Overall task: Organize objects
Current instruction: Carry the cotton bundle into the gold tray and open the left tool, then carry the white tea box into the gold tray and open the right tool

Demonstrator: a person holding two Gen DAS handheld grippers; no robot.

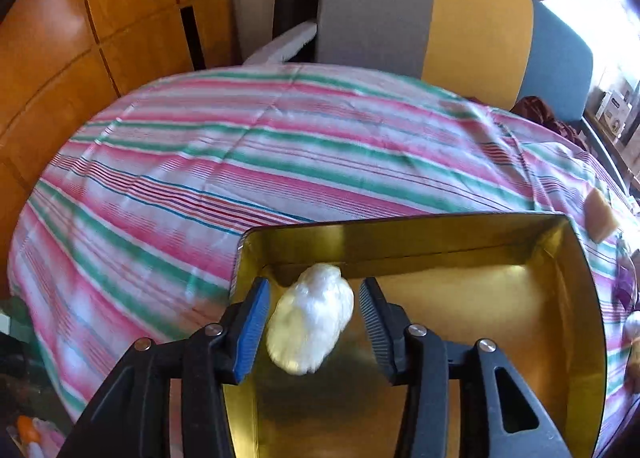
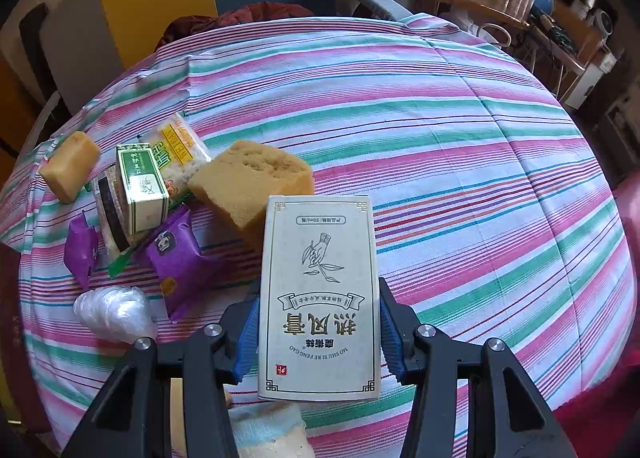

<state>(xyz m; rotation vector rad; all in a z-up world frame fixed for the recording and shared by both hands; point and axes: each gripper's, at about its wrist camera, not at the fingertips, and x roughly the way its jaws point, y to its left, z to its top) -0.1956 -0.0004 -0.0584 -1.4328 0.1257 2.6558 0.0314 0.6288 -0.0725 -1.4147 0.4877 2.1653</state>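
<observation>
Left gripper (image 1: 314, 322) hangs over a gold-lined metal tin (image 1: 576, 298), its jaws apart with a white crumpled bundle (image 1: 310, 326) between them; neither blue pad appears to press on the bundle, and a gap shows plainly on the right side. Whether the bundle rests on the tin's floor or is in the air cannot be told. That tin sits on a round table under a striped cloth (image 1: 240, 146) of pink, green and white, and beyond the far edge stands a chair back (image 1: 432, 14) in grey, yellow and blue panels. Right gripper (image 2: 318, 334) is clamped on a pale upright carton (image 2: 320, 298) printed with a leaf drawing and Chinese characters that read upside down in the right wrist view, both pads against its long sides. Behind the carton, on the same cloth (image 2: 440, 130), lies a large yellow sponge block (image 2: 252, 182), touching the carton's upper left corner in the view. Left of it a heap gathers: a green and white small box (image 2: 142, 186) leaning on a dark-rimmed round thing, a yellow snack packet (image 2: 180, 150) behind, a smaller sponge piece (image 2: 70, 166) at the far left, and two purple wrapped packets (image 2: 180, 258) in front. Nearest the gripper's left finger sits a clear plastic wad (image 2: 114, 312).
</observation>
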